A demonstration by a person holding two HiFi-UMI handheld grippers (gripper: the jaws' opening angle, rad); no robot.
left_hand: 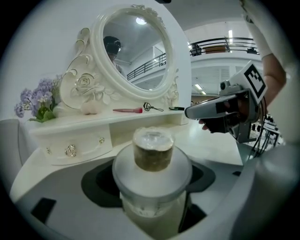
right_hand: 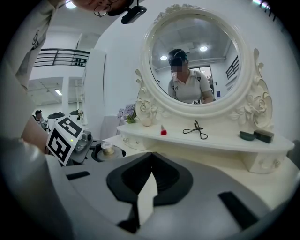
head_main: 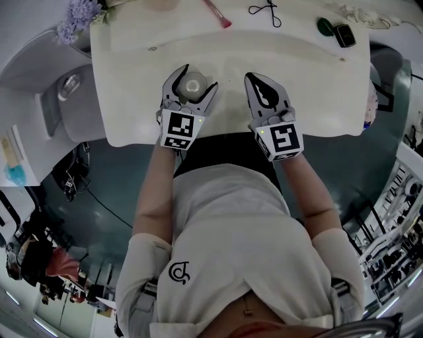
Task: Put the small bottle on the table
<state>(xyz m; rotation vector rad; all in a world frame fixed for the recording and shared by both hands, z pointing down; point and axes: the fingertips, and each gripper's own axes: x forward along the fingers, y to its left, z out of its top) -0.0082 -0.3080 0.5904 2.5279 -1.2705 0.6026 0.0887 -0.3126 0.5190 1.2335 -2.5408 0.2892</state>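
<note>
The small bottle is frosted white with a round pale cap. It stands upright between the jaws of my left gripper, which is shut on its body over the front part of the white dressing table. Whether its base touches the tabletop is hidden. My right gripper hovers just right of it over the same table, shut with nothing held. In the right gripper view its fingertips meet, and the bottle shows small at the left.
A raised shelf under the oval mirror carries a pink brush, a black eyelash curler and dark cases. Purple flowers sit at the far left corner. A grey chair stands left of the table.
</note>
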